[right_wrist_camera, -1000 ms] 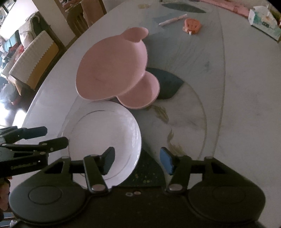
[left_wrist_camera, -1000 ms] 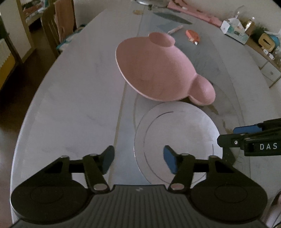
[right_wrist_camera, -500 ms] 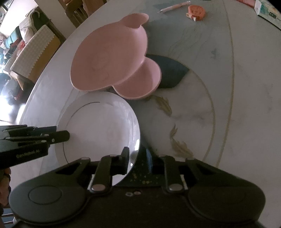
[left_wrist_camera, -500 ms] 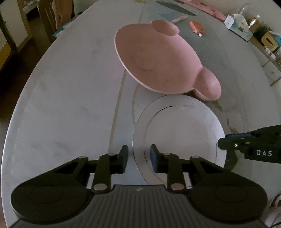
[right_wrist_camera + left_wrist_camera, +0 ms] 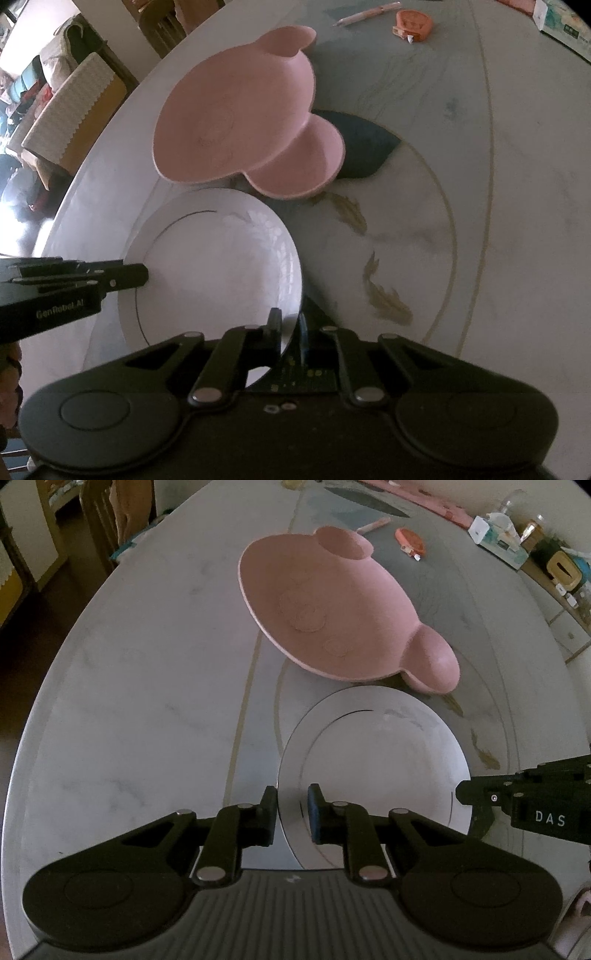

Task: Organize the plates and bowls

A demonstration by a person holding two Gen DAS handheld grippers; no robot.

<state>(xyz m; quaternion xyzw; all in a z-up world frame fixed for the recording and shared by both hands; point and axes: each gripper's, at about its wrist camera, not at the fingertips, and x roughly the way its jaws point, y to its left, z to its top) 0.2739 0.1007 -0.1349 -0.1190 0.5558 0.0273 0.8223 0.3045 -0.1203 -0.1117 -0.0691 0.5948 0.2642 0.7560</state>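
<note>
Now we pinch the white plate by opposite rims: left gripper closing, right gripper clamped. Next: level lift toward the pink dish beyond it.

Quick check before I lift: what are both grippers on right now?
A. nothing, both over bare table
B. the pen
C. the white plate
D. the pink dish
C: the left gripper and right gripper each straddle the white plate's rim at opposite edges; the left's jaws are closing.

You can't really see the white plate's near rim, it's tucked under the right gripper.
</note>
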